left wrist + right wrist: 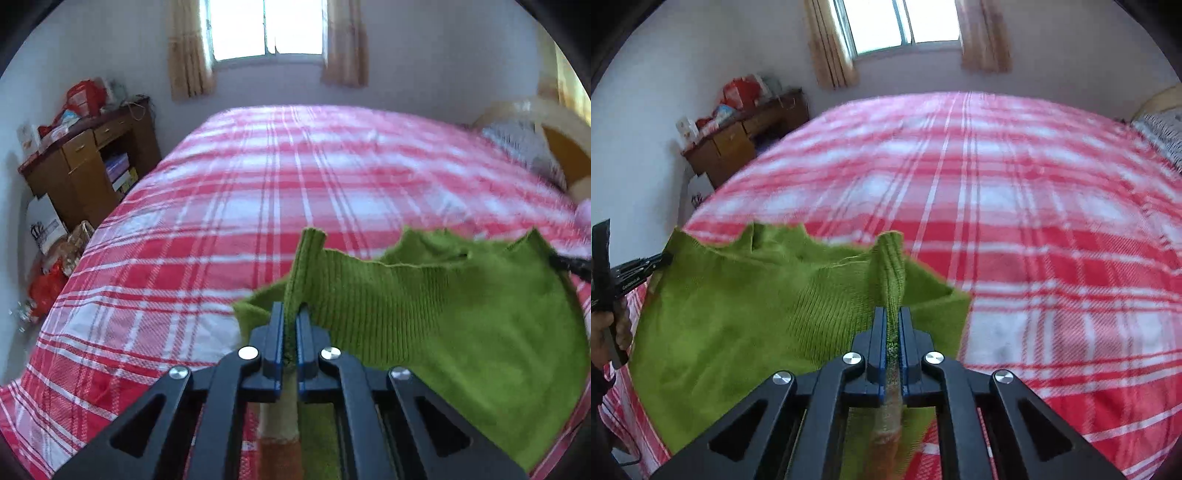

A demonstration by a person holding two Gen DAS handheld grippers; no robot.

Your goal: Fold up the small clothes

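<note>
A small green knitted garment (461, 314) hangs stretched between my two grippers above the bed. My left gripper (291, 314) is shut on its ribbed left corner, which sticks up between the fingers. My right gripper (894, 317) is shut on the other ribbed corner. The garment (738, 306) spreads to the left in the right wrist view, where the left gripper (661, 260) shows at its far edge. The right gripper's tip (569, 264) shows at the far right of the left wrist view. Cream and orange bands of the garment hang below the jaws.
A bed with a red and white plaid cover (258, 192) fills both views. A brown wooden desk (88, 162) with clutter stands at the left wall. Bags lie on the floor (48, 284) by it. A patterned pillow (524, 147) and headboard are at the right. A curtained window (266, 29) is behind.
</note>
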